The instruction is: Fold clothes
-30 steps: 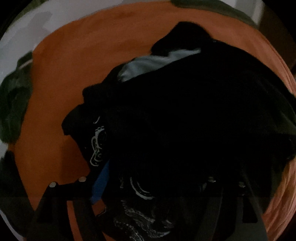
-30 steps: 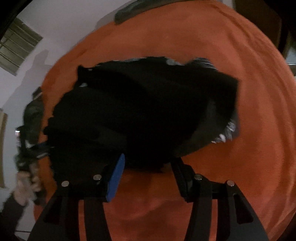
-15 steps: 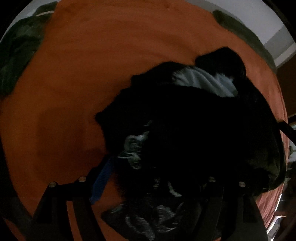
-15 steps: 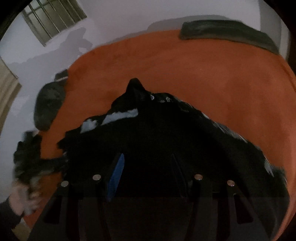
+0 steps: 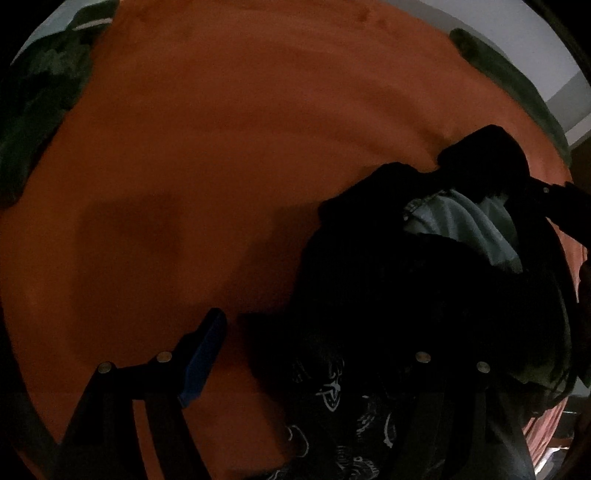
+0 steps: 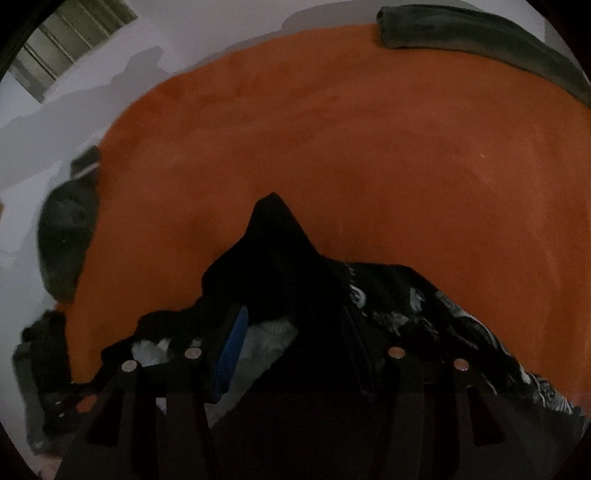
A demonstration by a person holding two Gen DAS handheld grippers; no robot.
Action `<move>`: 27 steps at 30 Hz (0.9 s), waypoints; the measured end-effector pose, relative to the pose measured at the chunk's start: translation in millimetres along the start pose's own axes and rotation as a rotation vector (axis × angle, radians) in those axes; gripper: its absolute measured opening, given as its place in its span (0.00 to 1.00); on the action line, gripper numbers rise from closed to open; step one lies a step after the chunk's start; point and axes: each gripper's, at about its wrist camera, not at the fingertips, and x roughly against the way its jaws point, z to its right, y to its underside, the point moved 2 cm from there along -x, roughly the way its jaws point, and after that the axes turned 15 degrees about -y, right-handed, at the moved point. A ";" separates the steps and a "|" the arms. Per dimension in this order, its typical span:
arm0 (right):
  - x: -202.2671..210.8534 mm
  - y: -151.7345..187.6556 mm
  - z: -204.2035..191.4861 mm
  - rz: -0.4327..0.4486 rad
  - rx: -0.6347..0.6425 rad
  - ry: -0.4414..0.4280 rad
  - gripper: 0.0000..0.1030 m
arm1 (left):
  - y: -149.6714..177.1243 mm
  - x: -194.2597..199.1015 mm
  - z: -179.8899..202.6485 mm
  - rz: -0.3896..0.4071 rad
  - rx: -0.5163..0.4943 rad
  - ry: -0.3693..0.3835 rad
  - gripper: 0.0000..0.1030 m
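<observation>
A heap of black clothes (image 5: 406,295) with white print, and a pale grey garment (image 5: 461,221) tucked into it, lies on an orange blanket (image 5: 221,166). My left gripper (image 5: 306,332) is open just above it. Its blue-padded finger (image 5: 203,354) hangs over bare blanket, apart from the cloth, while the other finger is lost against the black heap. In the right wrist view the same heap (image 6: 295,277) fills the bottom. My right gripper (image 6: 295,343) stands open over it, with black and grey cloth showing between its fingers. No grip shows.
Dark green bedding lies at the blanket's edges (image 5: 37,92) (image 5: 498,66) (image 6: 480,33) (image 6: 66,229). A white wall with a barred window (image 6: 74,40) rises behind. Bare orange blanket stretches left of the heap and beyond it.
The left gripper slid sideways, so the heap now sits to its right and its blue pad is off the cloth. The right gripper travelled from the heap's near edge to over the heap.
</observation>
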 end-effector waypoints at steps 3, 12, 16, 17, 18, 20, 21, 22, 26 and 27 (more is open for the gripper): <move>-1.1 0.8 -11.4 0.016 0.033 0.049 0.50 | 2.4 16.9 2.3 0.030 -0.002 0.000 0.74; -3.4 0.6 -37.7 0.024 0.163 0.122 0.40 | -6.2 46.1 27.3 0.087 0.068 0.020 0.74; -21.2 -11.4 -32.5 -0.009 0.134 0.153 0.40 | 30.5 35.9 8.5 0.031 0.058 -0.102 0.74; -25.2 -14.4 -30.5 -0.019 0.126 0.161 0.40 | 30.2 27.7 11.5 0.010 0.059 -0.098 0.73; -29.6 -17.3 -28.4 -0.030 0.120 0.169 0.39 | 30.9 21.9 13.0 -0.012 0.064 -0.088 0.67; -37.0 -19.8 -25.2 -0.047 0.130 0.190 0.01 | 35.4 16.7 12.2 -0.047 0.089 -0.056 0.15; -37.4 -20.3 -24.0 -0.045 0.131 0.194 0.00 | 37.3 15.5 11.4 -0.059 0.100 -0.043 0.15; -31.2 -20.5 -22.2 -0.019 0.110 0.183 0.00 | 37.9 21.3 8.8 -0.036 0.108 -0.048 0.10; 9.6 -24.0 -25.4 0.096 0.072 0.161 0.00 | 33.4 48.7 -7.6 0.039 0.152 -0.057 0.09; 23.0 -25.4 -28.4 0.127 0.072 0.161 0.00 | 28.4 59.5 -14.2 0.059 0.171 -0.053 0.08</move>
